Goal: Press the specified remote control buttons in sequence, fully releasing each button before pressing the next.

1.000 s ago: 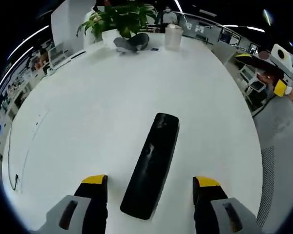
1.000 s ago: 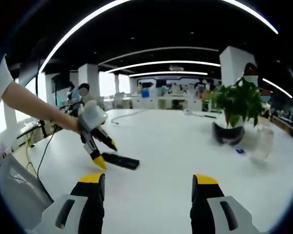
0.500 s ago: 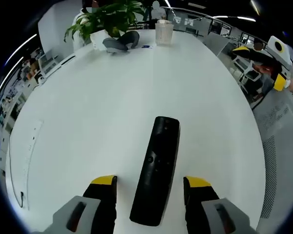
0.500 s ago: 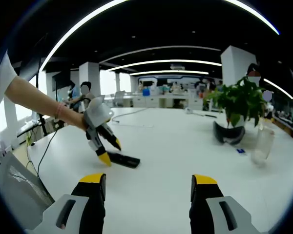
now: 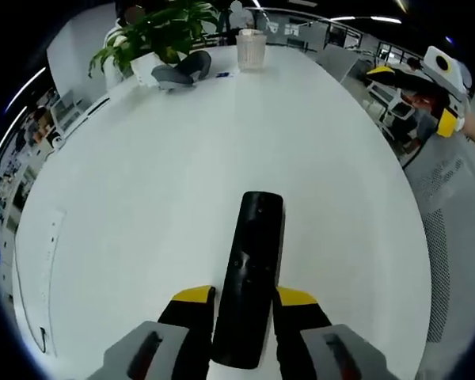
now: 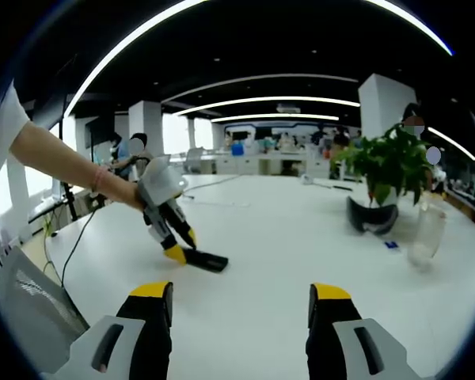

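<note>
Straddling the near end of the remote control (image 5: 250, 277), the left gripper (image 5: 248, 301) sat at 6 o'clock in the left gripper view, its yellow-tipped jaws pinching the black body on both long sides. Lay flat on the white desk (image 5: 142, 182), that remote, long axis running toward 12 o'clock, its far end free. Judged as steadying work, ahead of the pressing: best done by clamping only the side walls, keeping the jaw tips off the button face and holding the body flat, so a press from the other tool could land squarely and lift fully clear afterward. Hung well apart at 2 o'clock, beyond the desk edge, the right gripper (image 5: 427, 75); in the right gripper view, jaws spread wide on nothing (image 6: 241, 301), with the remote at 9 o'clock. Stood far off near 12 o'clock, a potted plant (image 5: 154, 36), a dark headset (image 5: 178, 73) and a clear cup (image 5: 251, 49). Could not make out any brand, label or button lettering on the remote; too dark and small.
</note>
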